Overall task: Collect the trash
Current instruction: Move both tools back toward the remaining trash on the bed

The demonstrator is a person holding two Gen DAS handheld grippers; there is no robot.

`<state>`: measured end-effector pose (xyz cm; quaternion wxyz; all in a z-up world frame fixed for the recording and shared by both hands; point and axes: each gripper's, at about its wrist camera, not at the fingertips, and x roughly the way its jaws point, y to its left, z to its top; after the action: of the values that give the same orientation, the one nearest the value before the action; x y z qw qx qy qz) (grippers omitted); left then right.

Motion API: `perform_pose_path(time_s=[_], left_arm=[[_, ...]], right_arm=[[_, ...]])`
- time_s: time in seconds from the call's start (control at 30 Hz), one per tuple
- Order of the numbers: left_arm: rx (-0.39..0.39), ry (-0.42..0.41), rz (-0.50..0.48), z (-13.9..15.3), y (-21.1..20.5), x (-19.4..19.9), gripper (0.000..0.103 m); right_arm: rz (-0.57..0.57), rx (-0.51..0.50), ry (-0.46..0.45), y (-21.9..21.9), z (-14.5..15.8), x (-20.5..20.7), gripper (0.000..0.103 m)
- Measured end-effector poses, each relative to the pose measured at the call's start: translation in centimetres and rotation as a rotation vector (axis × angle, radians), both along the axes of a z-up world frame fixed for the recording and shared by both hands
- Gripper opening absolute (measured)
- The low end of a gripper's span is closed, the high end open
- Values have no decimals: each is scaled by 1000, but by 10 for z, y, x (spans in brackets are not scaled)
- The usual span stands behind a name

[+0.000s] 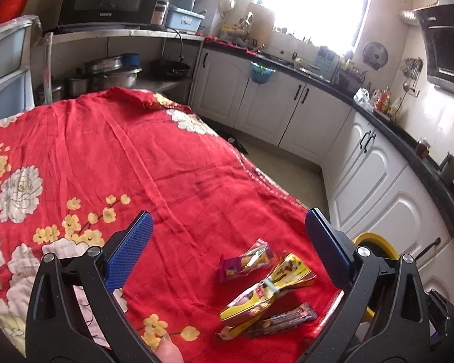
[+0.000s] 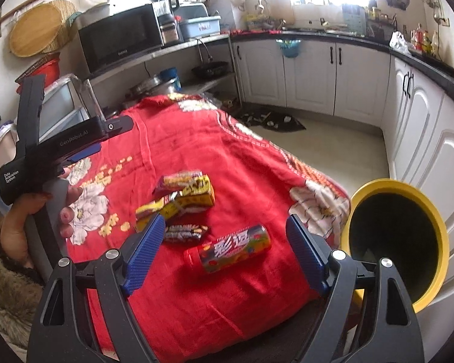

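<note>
Several snack wrappers lie on a red flowered tablecloth [image 2: 196, 139]. A yellow wrapper bundle [image 2: 181, 201] [image 1: 266, 290] lies mid-table, a dark wrapper [image 2: 184, 233] [image 1: 283, 319] in front of it, a purple-yellow wrapper [image 1: 246, 263] behind. A colourful candy tube [image 2: 236, 248] lies nearest the right gripper. My right gripper [image 2: 224, 230] is open and empty, just above the tube. My left gripper [image 1: 228, 224] is open and empty, above the wrappers; it also shows in the right wrist view [image 2: 84, 151] at the left. A yellow-rimmed bin [image 2: 399, 242] [image 1: 375, 245] stands off the table's right edge.
White kitchen cabinets [image 2: 308, 69] under a black counter [image 2: 423, 57] run along the back and right. A microwave [image 2: 118, 39] sits on a shelf at the back left, pots [image 1: 115, 75] below it. Dark litter [image 2: 272, 119] lies on the floor.
</note>
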<state>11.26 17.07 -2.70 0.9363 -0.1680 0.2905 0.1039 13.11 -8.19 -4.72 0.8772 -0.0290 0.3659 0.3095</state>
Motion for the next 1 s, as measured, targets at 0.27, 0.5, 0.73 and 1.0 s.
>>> perform_pose_path(time_s=[0.27, 0.5, 0.73, 1.0], left_arm=[[-9, 77, -34, -26, 8, 9, 92], [-37, 124, -98, -44, 5, 21, 92], [-61, 186, -147, -62, 1, 37, 91], [-94, 224, -182, -74, -5, 47, 78]], right_arm=[[-10, 1, 73, 2, -23, 6, 79], [-31, 4, 134, 1, -38, 14, 79], [-33, 1, 159, 5, -46, 20, 79], [-36, 6, 204, 11, -56, 31, 73]])
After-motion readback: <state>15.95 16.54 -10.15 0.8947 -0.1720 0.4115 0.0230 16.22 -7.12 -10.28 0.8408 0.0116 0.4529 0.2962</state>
